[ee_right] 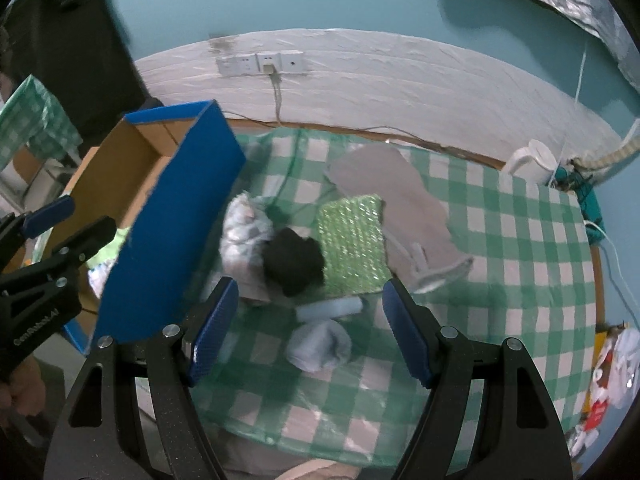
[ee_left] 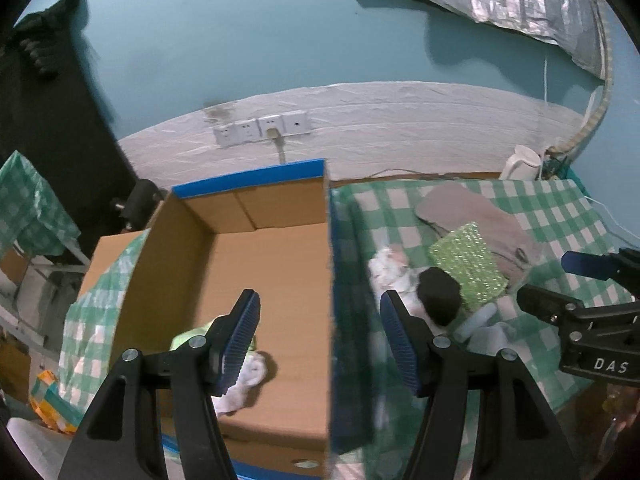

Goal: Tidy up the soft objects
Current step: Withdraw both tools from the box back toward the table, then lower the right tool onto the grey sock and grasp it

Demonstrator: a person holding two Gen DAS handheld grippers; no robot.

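A blue-sided cardboard box [ee_left: 280, 264] [ee_right: 176, 216] stands left of a green checked cloth [ee_right: 500, 240]. Inside the box lie a white and pale-green soft bundle [ee_left: 240, 376]. My left gripper [ee_left: 320, 344] hangs open, straddling the box's right wall, nothing between its pads. On the cloth sit a black soft lump [ee_right: 294, 266] [ee_left: 440, 296], a white crumpled cloth [ee_right: 244, 232] [ee_left: 390, 270], a green sparkly pad [ee_right: 352, 244] [ee_left: 468, 264], a grey garment [ee_right: 396, 196], a pale blue roll [ee_right: 330, 308] and a pale blue bundle [ee_right: 320, 346]. My right gripper [ee_right: 310, 334] is open above the blue bundle.
A white kettle [ee_right: 532, 160] stands at the cloth's far right corner with cables beside it. A socket strip [ee_right: 260, 64] sits on the wall behind. Colourful packets [ee_right: 608, 372] lie off the cloth's right edge. A second checked surface [ee_left: 28, 208] is at far left.
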